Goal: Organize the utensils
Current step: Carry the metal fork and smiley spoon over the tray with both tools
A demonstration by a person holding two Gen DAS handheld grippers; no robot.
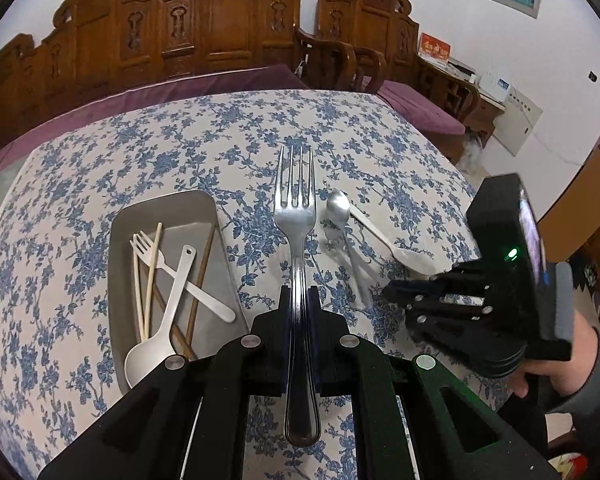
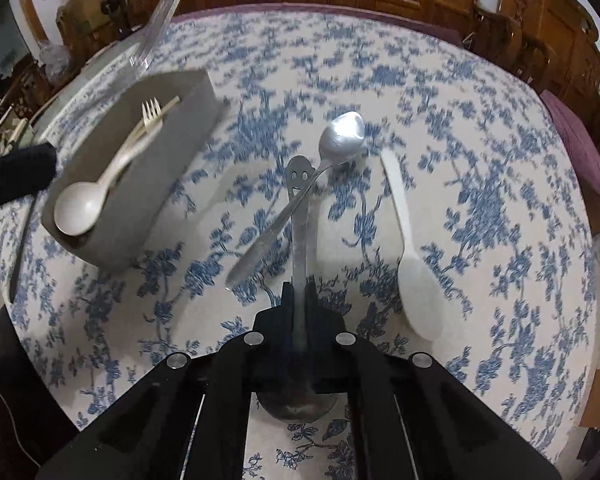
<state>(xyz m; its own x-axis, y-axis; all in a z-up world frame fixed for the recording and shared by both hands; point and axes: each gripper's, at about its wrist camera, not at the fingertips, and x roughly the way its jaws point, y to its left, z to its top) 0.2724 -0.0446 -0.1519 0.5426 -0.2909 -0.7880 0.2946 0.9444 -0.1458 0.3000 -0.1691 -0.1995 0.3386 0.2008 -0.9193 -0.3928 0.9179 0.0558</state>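
My left gripper (image 1: 299,294) is shut on a steel fork (image 1: 296,216), tines pointing away, held above the table just right of the grey tray (image 1: 204,204). The tray holds a white spoon (image 1: 156,340), a white fork (image 1: 172,272) and chopsticks (image 1: 150,276). My right gripper (image 2: 299,290) is shut on a steel spoon with a smiley-face handle end (image 2: 300,216), bowl toward the camera. A second steel spoon (image 2: 300,196) and a white plastic spoon (image 2: 414,264) lie on the floral tablecloth. The right gripper shows in the left wrist view (image 1: 396,292).
The round table has a blue floral cloth (image 1: 100,168). The tray (image 2: 172,168) lies at the left in the right wrist view. Carved wooden benches with purple cushions (image 1: 228,28) stand behind the table. Cardboard boxes (image 1: 580,208) stand at the right.
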